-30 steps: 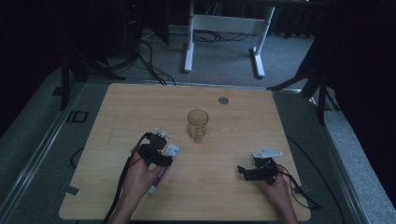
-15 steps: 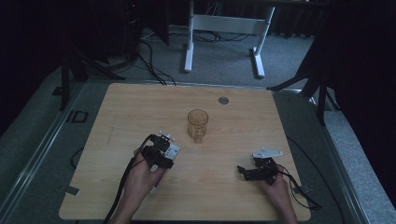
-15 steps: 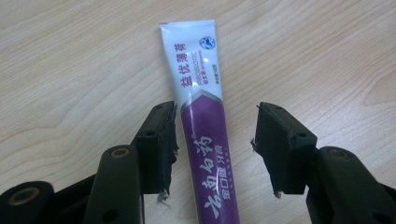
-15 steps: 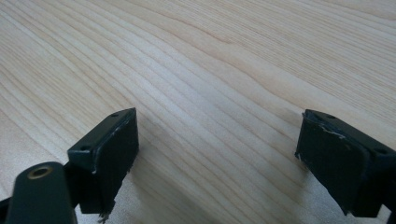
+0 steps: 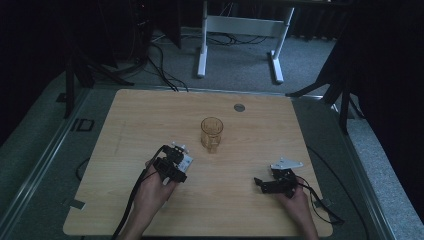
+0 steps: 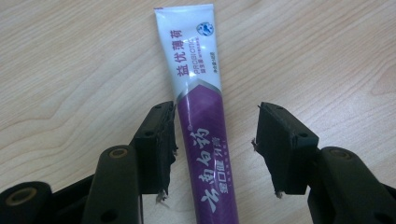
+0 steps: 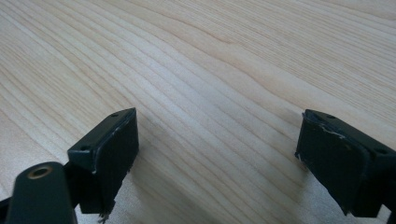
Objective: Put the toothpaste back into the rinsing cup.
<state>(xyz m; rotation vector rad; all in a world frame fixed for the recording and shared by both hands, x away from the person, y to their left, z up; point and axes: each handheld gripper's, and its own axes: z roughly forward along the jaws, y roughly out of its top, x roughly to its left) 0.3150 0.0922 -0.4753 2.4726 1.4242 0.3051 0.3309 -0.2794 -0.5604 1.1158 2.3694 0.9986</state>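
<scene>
A white and purple toothpaste tube [image 6: 201,93] lies flat on the wooden table [image 5: 280,135], its flat crimped end pointing away from the camera. My left gripper [image 6: 217,116] is open and straddles the tube's purple part; the left pad is close against it, the right pad stands well apart. In the high view this left gripper [image 5: 172,167] sits left of centre, with the tube's white end [image 5: 187,160] peeking out beside it. My right gripper [image 7: 217,135] is open over bare wood, and in the high view the right gripper [image 5: 265,184] is near the front right.
An amber glass mug [image 5: 211,132] stands upright at the table's middle, just beyond and right of the left gripper. A small round grey disc [image 5: 239,107] lies near the far edge. Cables trail from both grippers off the front edge.
The left gripper has shifted slightly back toward the person, settling over the tube. The right gripper and the mug have not moved.
</scene>
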